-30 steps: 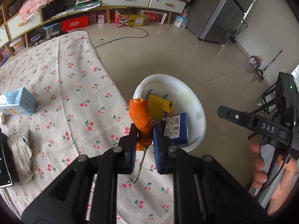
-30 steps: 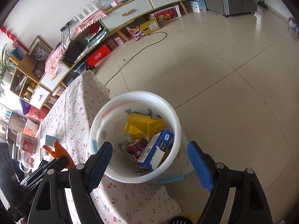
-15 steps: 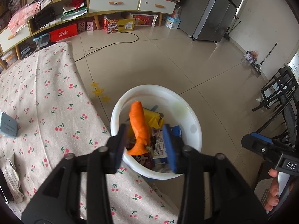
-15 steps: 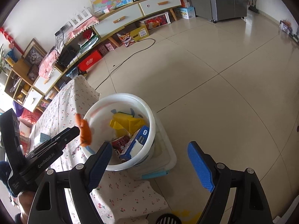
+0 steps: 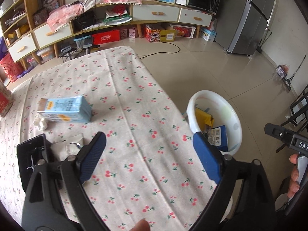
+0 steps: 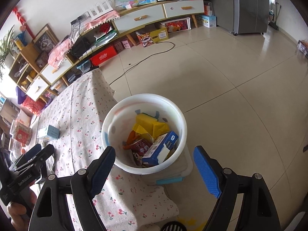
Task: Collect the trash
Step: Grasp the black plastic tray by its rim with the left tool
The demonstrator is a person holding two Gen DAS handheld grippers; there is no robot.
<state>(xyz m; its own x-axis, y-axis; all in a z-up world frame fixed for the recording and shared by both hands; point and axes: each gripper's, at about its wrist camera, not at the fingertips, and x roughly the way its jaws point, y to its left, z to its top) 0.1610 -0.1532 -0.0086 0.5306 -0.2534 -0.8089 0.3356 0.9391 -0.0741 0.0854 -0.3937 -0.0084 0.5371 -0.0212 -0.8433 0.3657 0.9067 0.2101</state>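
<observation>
**Both grippers empty, bin part filled, more trash waiting on the bench**

Nearest in the left wrist view, the left gripper [image 5: 149,154] hangs over the cherry-print cloth of the bench [image 5: 134,127] with its fingers [image 5: 92,154] spread wide and nothing between them. Just under its left finger, at the lower left of the frame, lie a crumpled pale wrapper [image 5: 69,148] and a flat black object [image 5: 32,157] whose kind I cannot tell. A little farther up the cloth sits a light blue carton [image 5: 65,108] on its side, with a small white wad [image 5: 40,124] touching its near end. These look like the trash not yet collected, and the open fingers pointed that way suit a next pick.

In the right wrist view, the right gripper [image 6: 154,165] also has its fingers [image 6: 102,165] released and empty, held above the white bin [image 6: 144,98] at the centre of the frame. The bin stands on the floor right against the bench edge, probably so that things can be dropped straight in. Inside it are a yellow pack [image 6: 152,124], an orange peel-like scrap [image 6: 131,137], a red printed wrapper [image 6: 140,150] and a blue box [image 6: 161,148].

Farthest off, at the top of both views, a low cabinet [image 6: 146,13] runs along the wall.
</observation>
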